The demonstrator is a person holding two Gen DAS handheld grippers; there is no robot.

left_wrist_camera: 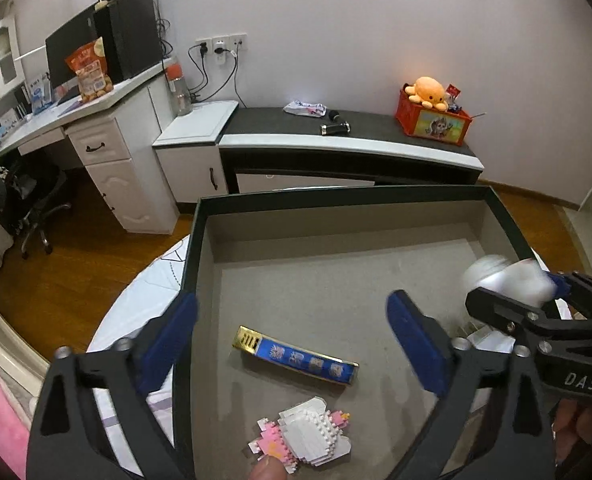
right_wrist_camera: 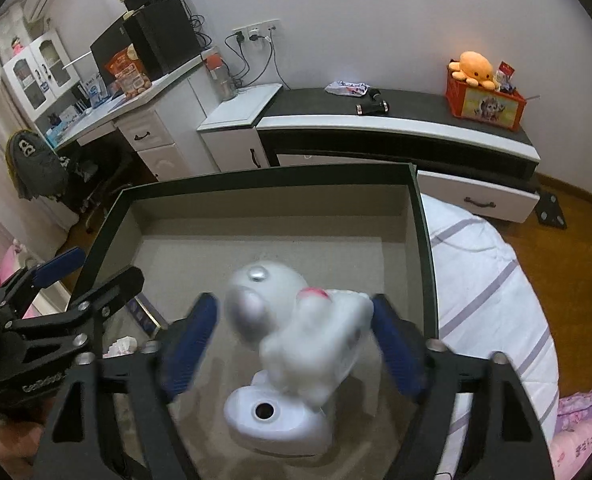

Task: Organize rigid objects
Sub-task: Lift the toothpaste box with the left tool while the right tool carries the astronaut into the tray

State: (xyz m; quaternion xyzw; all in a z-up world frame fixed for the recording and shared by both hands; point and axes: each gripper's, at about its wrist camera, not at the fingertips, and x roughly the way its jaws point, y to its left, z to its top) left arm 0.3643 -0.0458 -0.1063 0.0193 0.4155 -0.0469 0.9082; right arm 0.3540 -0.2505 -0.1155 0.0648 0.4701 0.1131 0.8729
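Note:
A dark-rimmed cardboard box (left_wrist_camera: 199, 240) with a grey floor sits on a round bed. In it lie a blue and gold flat box (left_wrist_camera: 296, 356) and a pink and white brick figure (left_wrist_camera: 304, 432). My left gripper (left_wrist_camera: 291, 344) is open and empty above them, its left finger outside the box wall. A white plastic dog toy (right_wrist_camera: 296, 336), blurred, sits between the fingers of my right gripper (right_wrist_camera: 296, 336) over the box (right_wrist_camera: 420, 240); the jaws stand wide and the left pad is apart from it. The toy (left_wrist_camera: 504, 280) and right gripper (left_wrist_camera: 536, 312) show in the left wrist view.
The bed has a white striped cover (right_wrist_camera: 484, 280). Behind stand a low black and white cabinet (left_wrist_camera: 336, 144) with a red crate (left_wrist_camera: 432, 120) and orange plush (left_wrist_camera: 428, 90), an open drawer (right_wrist_camera: 476, 200), a white desk (left_wrist_camera: 95, 132) and an office chair (left_wrist_camera: 35, 208).

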